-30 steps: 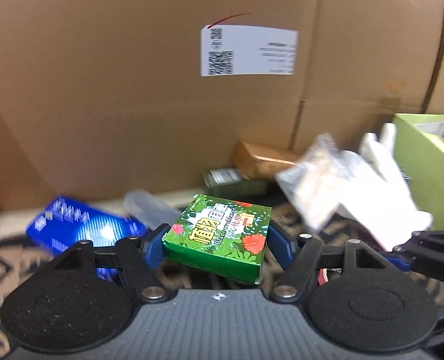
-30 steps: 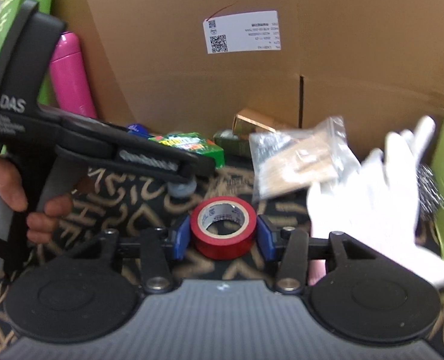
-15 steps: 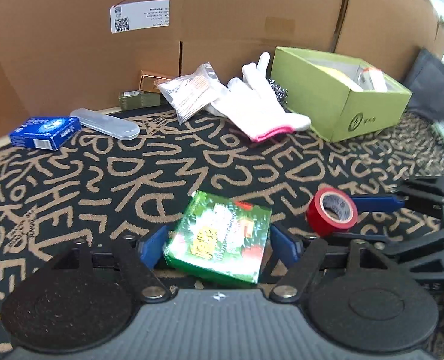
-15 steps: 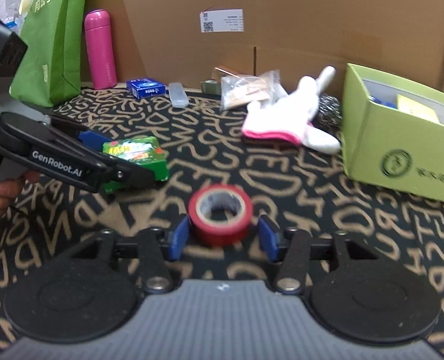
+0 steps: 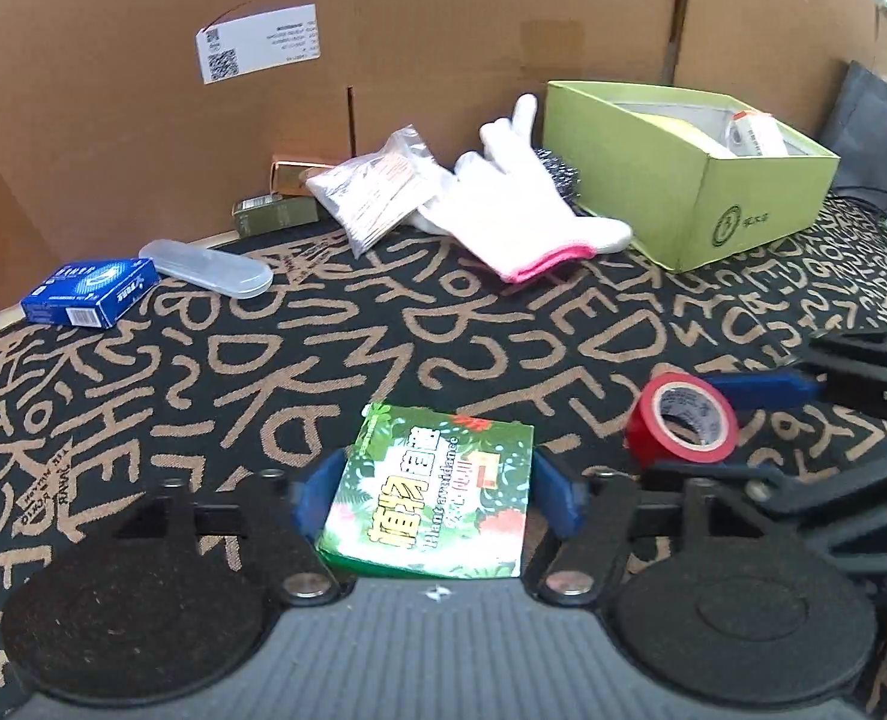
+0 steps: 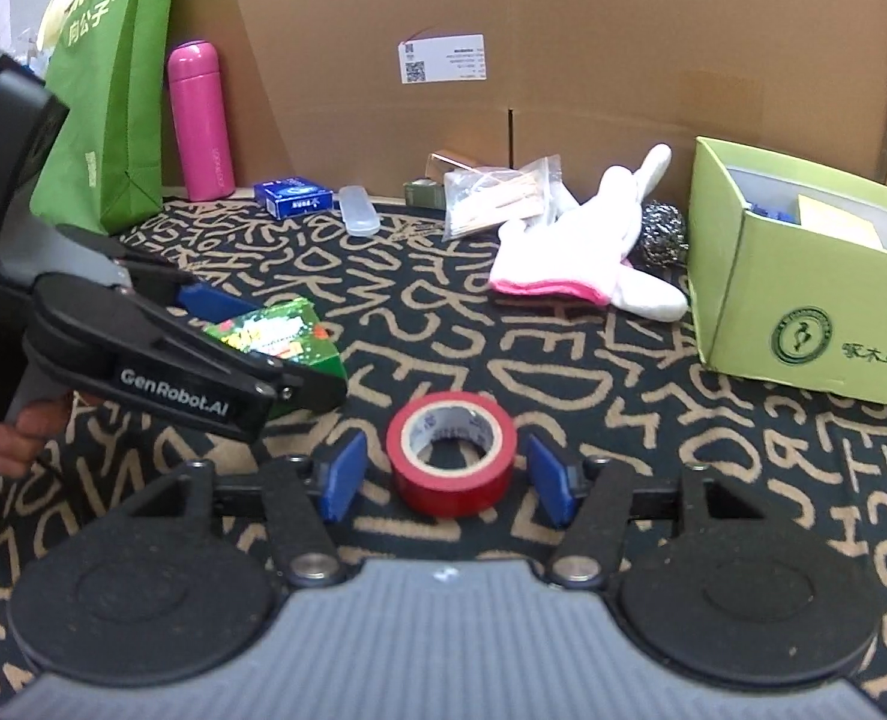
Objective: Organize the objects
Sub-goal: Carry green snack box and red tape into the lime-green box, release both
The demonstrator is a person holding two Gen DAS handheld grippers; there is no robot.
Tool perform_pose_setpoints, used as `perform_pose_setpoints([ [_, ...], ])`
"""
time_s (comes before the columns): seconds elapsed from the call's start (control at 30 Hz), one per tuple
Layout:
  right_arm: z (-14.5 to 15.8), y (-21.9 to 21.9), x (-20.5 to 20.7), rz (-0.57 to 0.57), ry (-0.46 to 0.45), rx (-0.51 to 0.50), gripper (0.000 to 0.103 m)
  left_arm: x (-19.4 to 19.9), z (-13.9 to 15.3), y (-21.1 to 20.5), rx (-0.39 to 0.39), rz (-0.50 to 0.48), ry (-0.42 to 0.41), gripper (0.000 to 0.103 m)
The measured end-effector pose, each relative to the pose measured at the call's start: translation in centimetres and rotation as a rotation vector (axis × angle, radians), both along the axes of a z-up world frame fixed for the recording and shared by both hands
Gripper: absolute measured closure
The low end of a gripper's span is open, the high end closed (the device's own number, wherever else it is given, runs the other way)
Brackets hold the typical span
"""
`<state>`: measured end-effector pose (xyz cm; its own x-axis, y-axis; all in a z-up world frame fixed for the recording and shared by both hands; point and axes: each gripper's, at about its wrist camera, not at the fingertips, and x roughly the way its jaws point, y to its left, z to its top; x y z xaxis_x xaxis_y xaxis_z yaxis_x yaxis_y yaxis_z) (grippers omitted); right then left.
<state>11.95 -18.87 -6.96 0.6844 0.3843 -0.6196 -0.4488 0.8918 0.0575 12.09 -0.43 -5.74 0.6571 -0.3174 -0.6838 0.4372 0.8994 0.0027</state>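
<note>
A green leaf-print box [image 5: 428,498] lies on the patterned mat between the blue pads of my left gripper [image 5: 434,495], with small gaps on both sides; the jaws stand open. The box also shows in the right wrist view [image 6: 275,336]. A red tape roll [image 6: 451,459] stands on the mat between the pads of my right gripper [image 6: 446,474], which is open with clear gaps on each side. The tape also shows in the left wrist view [image 5: 680,420].
A lime-green open box [image 6: 803,294] with items stands at the right. White gloves [image 6: 581,252], a steel scourer [image 6: 662,234], a clear bag [image 6: 497,198], a blue pack [image 6: 293,198], a clear case [image 6: 359,219], a pink bottle [image 6: 200,120] and a green bag [image 6: 107,96] line the cardboard wall.
Both grippers have drawn back from the cardboard wall and come down to the mat. The jaws have opened, so the green box and the red tape now rest on the mat.
</note>
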Motion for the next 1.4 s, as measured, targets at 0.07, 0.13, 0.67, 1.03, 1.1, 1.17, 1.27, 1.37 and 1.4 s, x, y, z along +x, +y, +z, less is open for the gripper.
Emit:
perform_pose_setpoints([
  [0.07, -0.1, 0.0, 0.0, 0.001, -0.002, -0.004, 0.057, -0.2, 0.2, -0.1, -0.008, -0.001, 0.013, 0.036],
  [0.13, 0.0, -0.4, -0.1, 0.000, 0.005, 0.012, 0.057, -0.4, 0.4, -0.3, -0.031, -0.008, 0.031, 0.036],
  [0.67, 9.0, -10.6, -0.8, -0.221, -0.257, -0.011, 0.057, 1.7, 10.9, -11.9, -0.252, -0.217, -0.107, 0.037],
  [1.03, 9.5, -17.2, 5.9, -0.384, -0.297, -0.038, 0.057, 8.8, 9.4, -21.1, -0.192, -0.169, -0.108, 0.037],
  [1.1, 8.6, -17.9, 7.4, -0.386, -0.273, -0.039, 0.057, 9.8, 8.6, -21.9, -0.179, -0.161, -0.093, 0.037],
  [1.17, 7.8, -18.1, 8.3, -0.388, -0.256, -0.043, 0.057, 10.4, 7.8, -22.4, -0.154, -0.158, -0.093, 0.037],
  [1.27, 6.9, -18.8, 9.8, -0.386, -0.241, -0.025, 0.057, 11.0, 7.2, -22.5, -0.157, -0.157, -0.089, 0.036],
  [1.37, 6.0, -19.0, 11.0, -0.369, -0.225, -0.004, 0.043, 11.3, 6.9, -22.3, -0.175, -0.106, -0.103, 0.006],
  [1.4, 5.8, -19.0, 11.1, -0.367, -0.227, -0.001, 0.034, 11.2, 7.1, -21.7, -0.171, -0.075, -0.119, 0.004],
])
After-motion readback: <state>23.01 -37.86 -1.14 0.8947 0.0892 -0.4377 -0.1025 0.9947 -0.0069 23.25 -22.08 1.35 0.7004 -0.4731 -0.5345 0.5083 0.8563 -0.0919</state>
